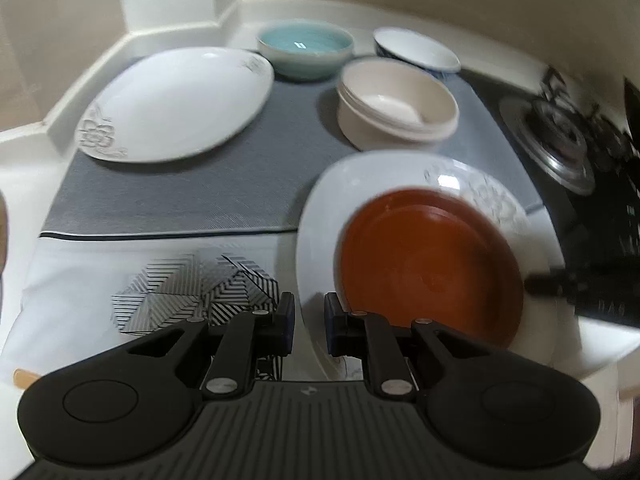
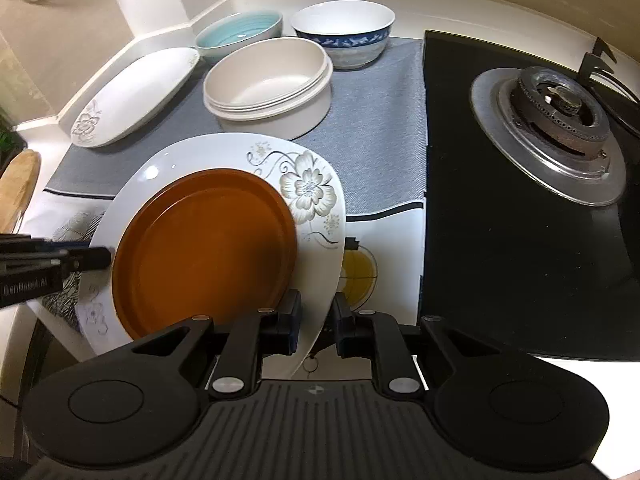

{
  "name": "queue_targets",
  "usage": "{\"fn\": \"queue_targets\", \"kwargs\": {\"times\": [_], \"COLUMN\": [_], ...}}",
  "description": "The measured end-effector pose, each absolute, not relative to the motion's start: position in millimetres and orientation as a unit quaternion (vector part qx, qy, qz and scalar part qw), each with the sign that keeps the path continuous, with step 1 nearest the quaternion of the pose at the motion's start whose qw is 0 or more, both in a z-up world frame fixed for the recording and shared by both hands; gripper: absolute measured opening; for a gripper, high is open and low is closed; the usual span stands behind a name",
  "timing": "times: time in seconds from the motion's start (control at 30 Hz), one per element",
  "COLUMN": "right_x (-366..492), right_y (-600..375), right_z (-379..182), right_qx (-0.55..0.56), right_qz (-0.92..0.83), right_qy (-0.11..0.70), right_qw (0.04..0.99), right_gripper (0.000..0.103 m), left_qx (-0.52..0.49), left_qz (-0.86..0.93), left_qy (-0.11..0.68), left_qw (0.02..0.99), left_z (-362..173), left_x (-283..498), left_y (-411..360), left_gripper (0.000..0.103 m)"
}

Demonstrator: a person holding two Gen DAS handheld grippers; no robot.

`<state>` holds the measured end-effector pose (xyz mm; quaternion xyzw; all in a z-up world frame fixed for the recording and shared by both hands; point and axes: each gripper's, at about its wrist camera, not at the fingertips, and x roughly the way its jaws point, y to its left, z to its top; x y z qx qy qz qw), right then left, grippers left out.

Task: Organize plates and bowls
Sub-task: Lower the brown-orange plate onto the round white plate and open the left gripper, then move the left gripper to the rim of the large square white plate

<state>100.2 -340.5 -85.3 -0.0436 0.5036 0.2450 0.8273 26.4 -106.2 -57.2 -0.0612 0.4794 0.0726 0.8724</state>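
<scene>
A white flowered plate (image 2: 316, 196) carries an orange plate (image 2: 208, 248) and is tilted, raised at its near right edge. My right gripper (image 2: 316, 320) straddles that white plate's rim, jaws close around it. My left gripper (image 1: 310, 322) is open at the white plate's (image 1: 320, 216) left edge, holding nothing; the orange plate (image 1: 432, 264) lies just right of it. The left gripper's tip shows in the right wrist view (image 2: 96, 258). An oval white plate (image 2: 132, 96), a stack of cream bowls (image 2: 272, 84), a teal bowl (image 2: 240, 32) and a blue-patterned bowl (image 2: 344, 32) sit on the grey mat (image 2: 380, 140).
A black gas hob (image 2: 520, 260) with a burner (image 2: 556, 120) lies to the right. A white counter wall (image 2: 160, 28) borders the back and left. A patterned cloth (image 1: 192, 284) lies under the front. A wooden object (image 2: 18, 184) is at far left.
</scene>
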Motion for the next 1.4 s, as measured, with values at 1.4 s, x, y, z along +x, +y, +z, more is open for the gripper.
{"fn": "queue_targets", "kwargs": {"times": [1.4], "right_x": [55.7], "right_y": [-317.5], "right_z": [-40.1], "right_qx": [0.007], "right_qz": [0.118], "right_qy": [0.424], "right_qw": [0.898], "right_gripper": [0.044], "left_qx": [-0.335], "left_qz": [0.157], "left_qy": [0.311], "left_qw": [0.875], "left_z": [-54.7], "left_x": [41.8], "left_y": [117.6], "left_gripper": [0.039]}}
